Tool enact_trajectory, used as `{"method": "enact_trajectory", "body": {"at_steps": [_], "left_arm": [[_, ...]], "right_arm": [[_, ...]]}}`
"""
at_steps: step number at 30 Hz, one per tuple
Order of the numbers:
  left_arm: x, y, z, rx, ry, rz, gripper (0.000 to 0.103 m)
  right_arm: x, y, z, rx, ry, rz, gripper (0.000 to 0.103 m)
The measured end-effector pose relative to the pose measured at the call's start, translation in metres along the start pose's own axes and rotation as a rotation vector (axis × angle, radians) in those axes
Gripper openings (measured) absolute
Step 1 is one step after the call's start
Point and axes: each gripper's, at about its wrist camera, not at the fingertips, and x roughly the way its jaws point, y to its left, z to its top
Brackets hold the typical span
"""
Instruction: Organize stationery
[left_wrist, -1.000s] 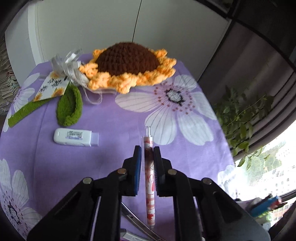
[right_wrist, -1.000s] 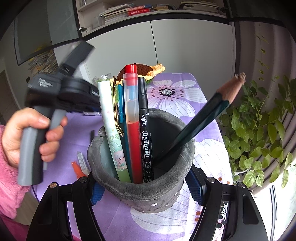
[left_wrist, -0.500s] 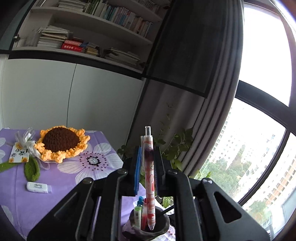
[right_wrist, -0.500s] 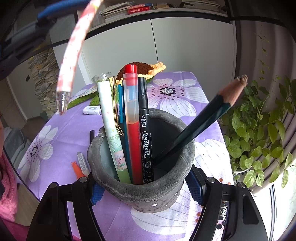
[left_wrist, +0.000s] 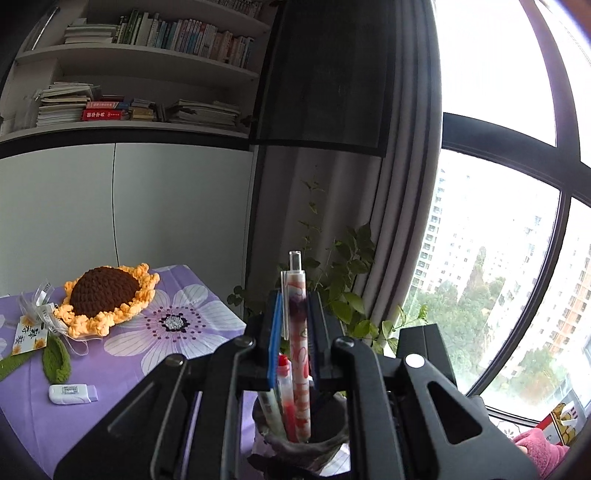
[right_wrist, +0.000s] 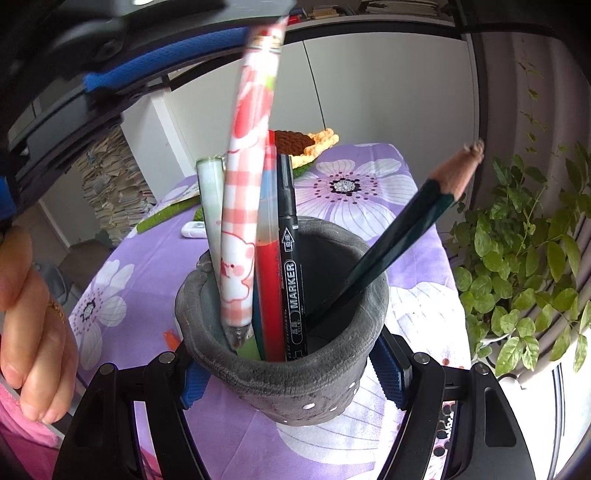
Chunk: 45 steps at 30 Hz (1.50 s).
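My left gripper (left_wrist: 293, 314) is shut on a pink and red patterned pen (left_wrist: 298, 332), held upright. In the right wrist view this pen (right_wrist: 240, 236) slants down from the top, its tip just inside the grey pen holder (right_wrist: 295, 384). My right gripper (right_wrist: 291, 376) is shut on the holder, one blue pad on each side of its wall. The holder also contains a red pen (right_wrist: 269, 266), a black marker (right_wrist: 291, 266), a pale green pen (right_wrist: 210, 199) and a dark green pencil (right_wrist: 399, 236) leaning right. From the left wrist the holder (left_wrist: 332, 439) shows below the fingers.
On the purple flowered tablecloth (left_wrist: 155, 354) lie a crochet sunflower (left_wrist: 107, 299), a green knitted leaf (left_wrist: 55, 358) and a small white stick-shaped item (left_wrist: 72, 393). A leafy plant (right_wrist: 524, 258) stands right of the table. A person's hand (right_wrist: 33, 332) shows at the left.
The left gripper swung up and to the right from over the table to above the holder, then brought the pen's tip down into it. The right gripper and holder stayed still.
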Motion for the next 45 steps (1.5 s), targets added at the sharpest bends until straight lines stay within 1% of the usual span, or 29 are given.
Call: {"method": "enact_trajectory", "body": {"at_steps": [2, 5, 9, 12, 14, 16, 18, 19, 20, 21, 22, 23, 24, 25, 27, 28, 29, 31, 33, 36, 38, 39, 40, 41, 43, 45], "left_arm": [[0.000, 0.002, -0.004, 0.006, 0.031, 0.003, 0.011], [0.001, 0.006, -0.012, -0.011, 0.110, -0.017, 0.012], [-0.002, 0.009, -0.021, -0.020, 0.207, -0.042, 0.012], [-0.005, 0.008, -0.026, -0.021, 0.228, -0.035, 0.014], [-0.008, 0.011, -0.027, -0.022, 0.237, -0.013, 0.025], [-0.014, 0.016, -0.027, -0.051, 0.241, 0.014, 0.055], [-0.025, 0.027, -0.024, -0.092, 0.219, 0.049, 0.066], [-0.031, 0.033, -0.021, -0.111, 0.210, 0.091, 0.068], [-0.033, 0.041, -0.019, -0.127, 0.217, 0.152, 0.068], [-0.032, 0.050, -0.019, -0.148, 0.246, 0.233, 0.068], [-0.028, 0.063, -0.020, -0.187, 0.294, 0.309, 0.067], [-0.024, 0.076, -0.024, -0.243, 0.343, 0.353, 0.066], [-0.019, 0.094, -0.031, -0.330, 0.400, 0.374, 0.064], [-0.013, 0.109, -0.040, -0.412, 0.456, 0.389, 0.058], [-0.002, 0.133, -0.061, -0.560, 0.577, 0.425, 0.053], [0.003, 0.141, -0.071, -0.618, 0.620, 0.434, 0.046], [0.007, 0.146, -0.078, -0.657, 0.639, 0.432, 0.043], [0.016, 0.146, -0.083, -0.670, 0.655, 0.433, 0.037], [0.023, 0.143, -0.084, -0.655, 0.663, 0.461, 0.037], [0.038, 0.140, -0.085, -0.640, 0.708, 0.479, 0.036], [0.043, 0.139, -0.089, -0.628, 0.726, 0.506, 0.031], [0.044, 0.141, -0.089, -0.622, 0.729, 0.514, 0.021], [0.045, 0.142, -0.091, -0.612, 0.727, 0.523, 0.015], [0.044, 0.143, -0.091, -0.605, 0.711, 0.524, 0.015], [0.042, 0.147, -0.092, -0.619, 0.694, 0.504, 0.013], [0.038, 0.146, -0.088, -0.632, 0.655, 0.484, 0.011]], "right_arm": [[0.001, -0.002, -0.001, 0.012, -0.001, -0.010, 0.075], [0.002, -0.002, -0.002, 0.016, -0.002, -0.017, 0.075], [0.005, 0.003, -0.005, -0.009, 0.010, -0.038, 0.075], [0.007, 0.006, -0.006, -0.017, 0.014, -0.036, 0.075], [0.007, 0.008, -0.007, -0.027, 0.014, -0.047, 0.075], [0.007, 0.010, -0.008, -0.032, 0.016, -0.055, 0.075], [0.007, 0.011, -0.008, -0.034, 0.017, -0.060, 0.075], [0.007, 0.011, -0.008, -0.036, 0.018, -0.062, 0.075], [0.006, 0.012, -0.009, -0.038, 0.019, -0.066, 0.075], [0.006, 0.013, -0.009, -0.041, 0.018, -0.068, 0.075], [0.006, 0.013, -0.010, -0.045, 0.017, -0.070, 0.075], [0.006, 0.014, -0.010, -0.048, 0.017, -0.073, 0.075], [0.006, 0.014, -0.010, -0.049, 0.017, -0.075, 0.075], [0.007, 0.014, -0.010, -0.049, 0.016, -0.077, 0.075], [0.007, 0.014, -0.010, -0.046, 0.013, -0.078, 0.075], [0.006, 0.014, -0.011, -0.046, 0.011, -0.078, 0.075], [0.006, 0.014, -0.011, -0.046, 0.009, -0.077, 0.075], [0.006, 0.014, -0.011, -0.046, 0.008, -0.077, 0.075], [0.006, 0.014, -0.011, -0.046, 0.006, -0.074, 0.075], [0.006, 0.013, -0.012, -0.047, 0.004, -0.070, 0.075], [0.006, 0.013, -0.012, -0.046, 0.003, -0.066, 0.075], [0.006, 0.012, -0.012, -0.045, 0.003, -0.065, 0.075], [0.006, 0.012, -0.012, -0.045, 0.002, -0.064, 0.075], [0.006, 0.012, -0.012, -0.045, 0.001, -0.063, 0.075], [0.006, 0.012, -0.013, -0.047, -0.001, -0.062, 0.075], [0.006, 0.012, -0.013, -0.050, 0.000, -0.062, 0.075]]}}
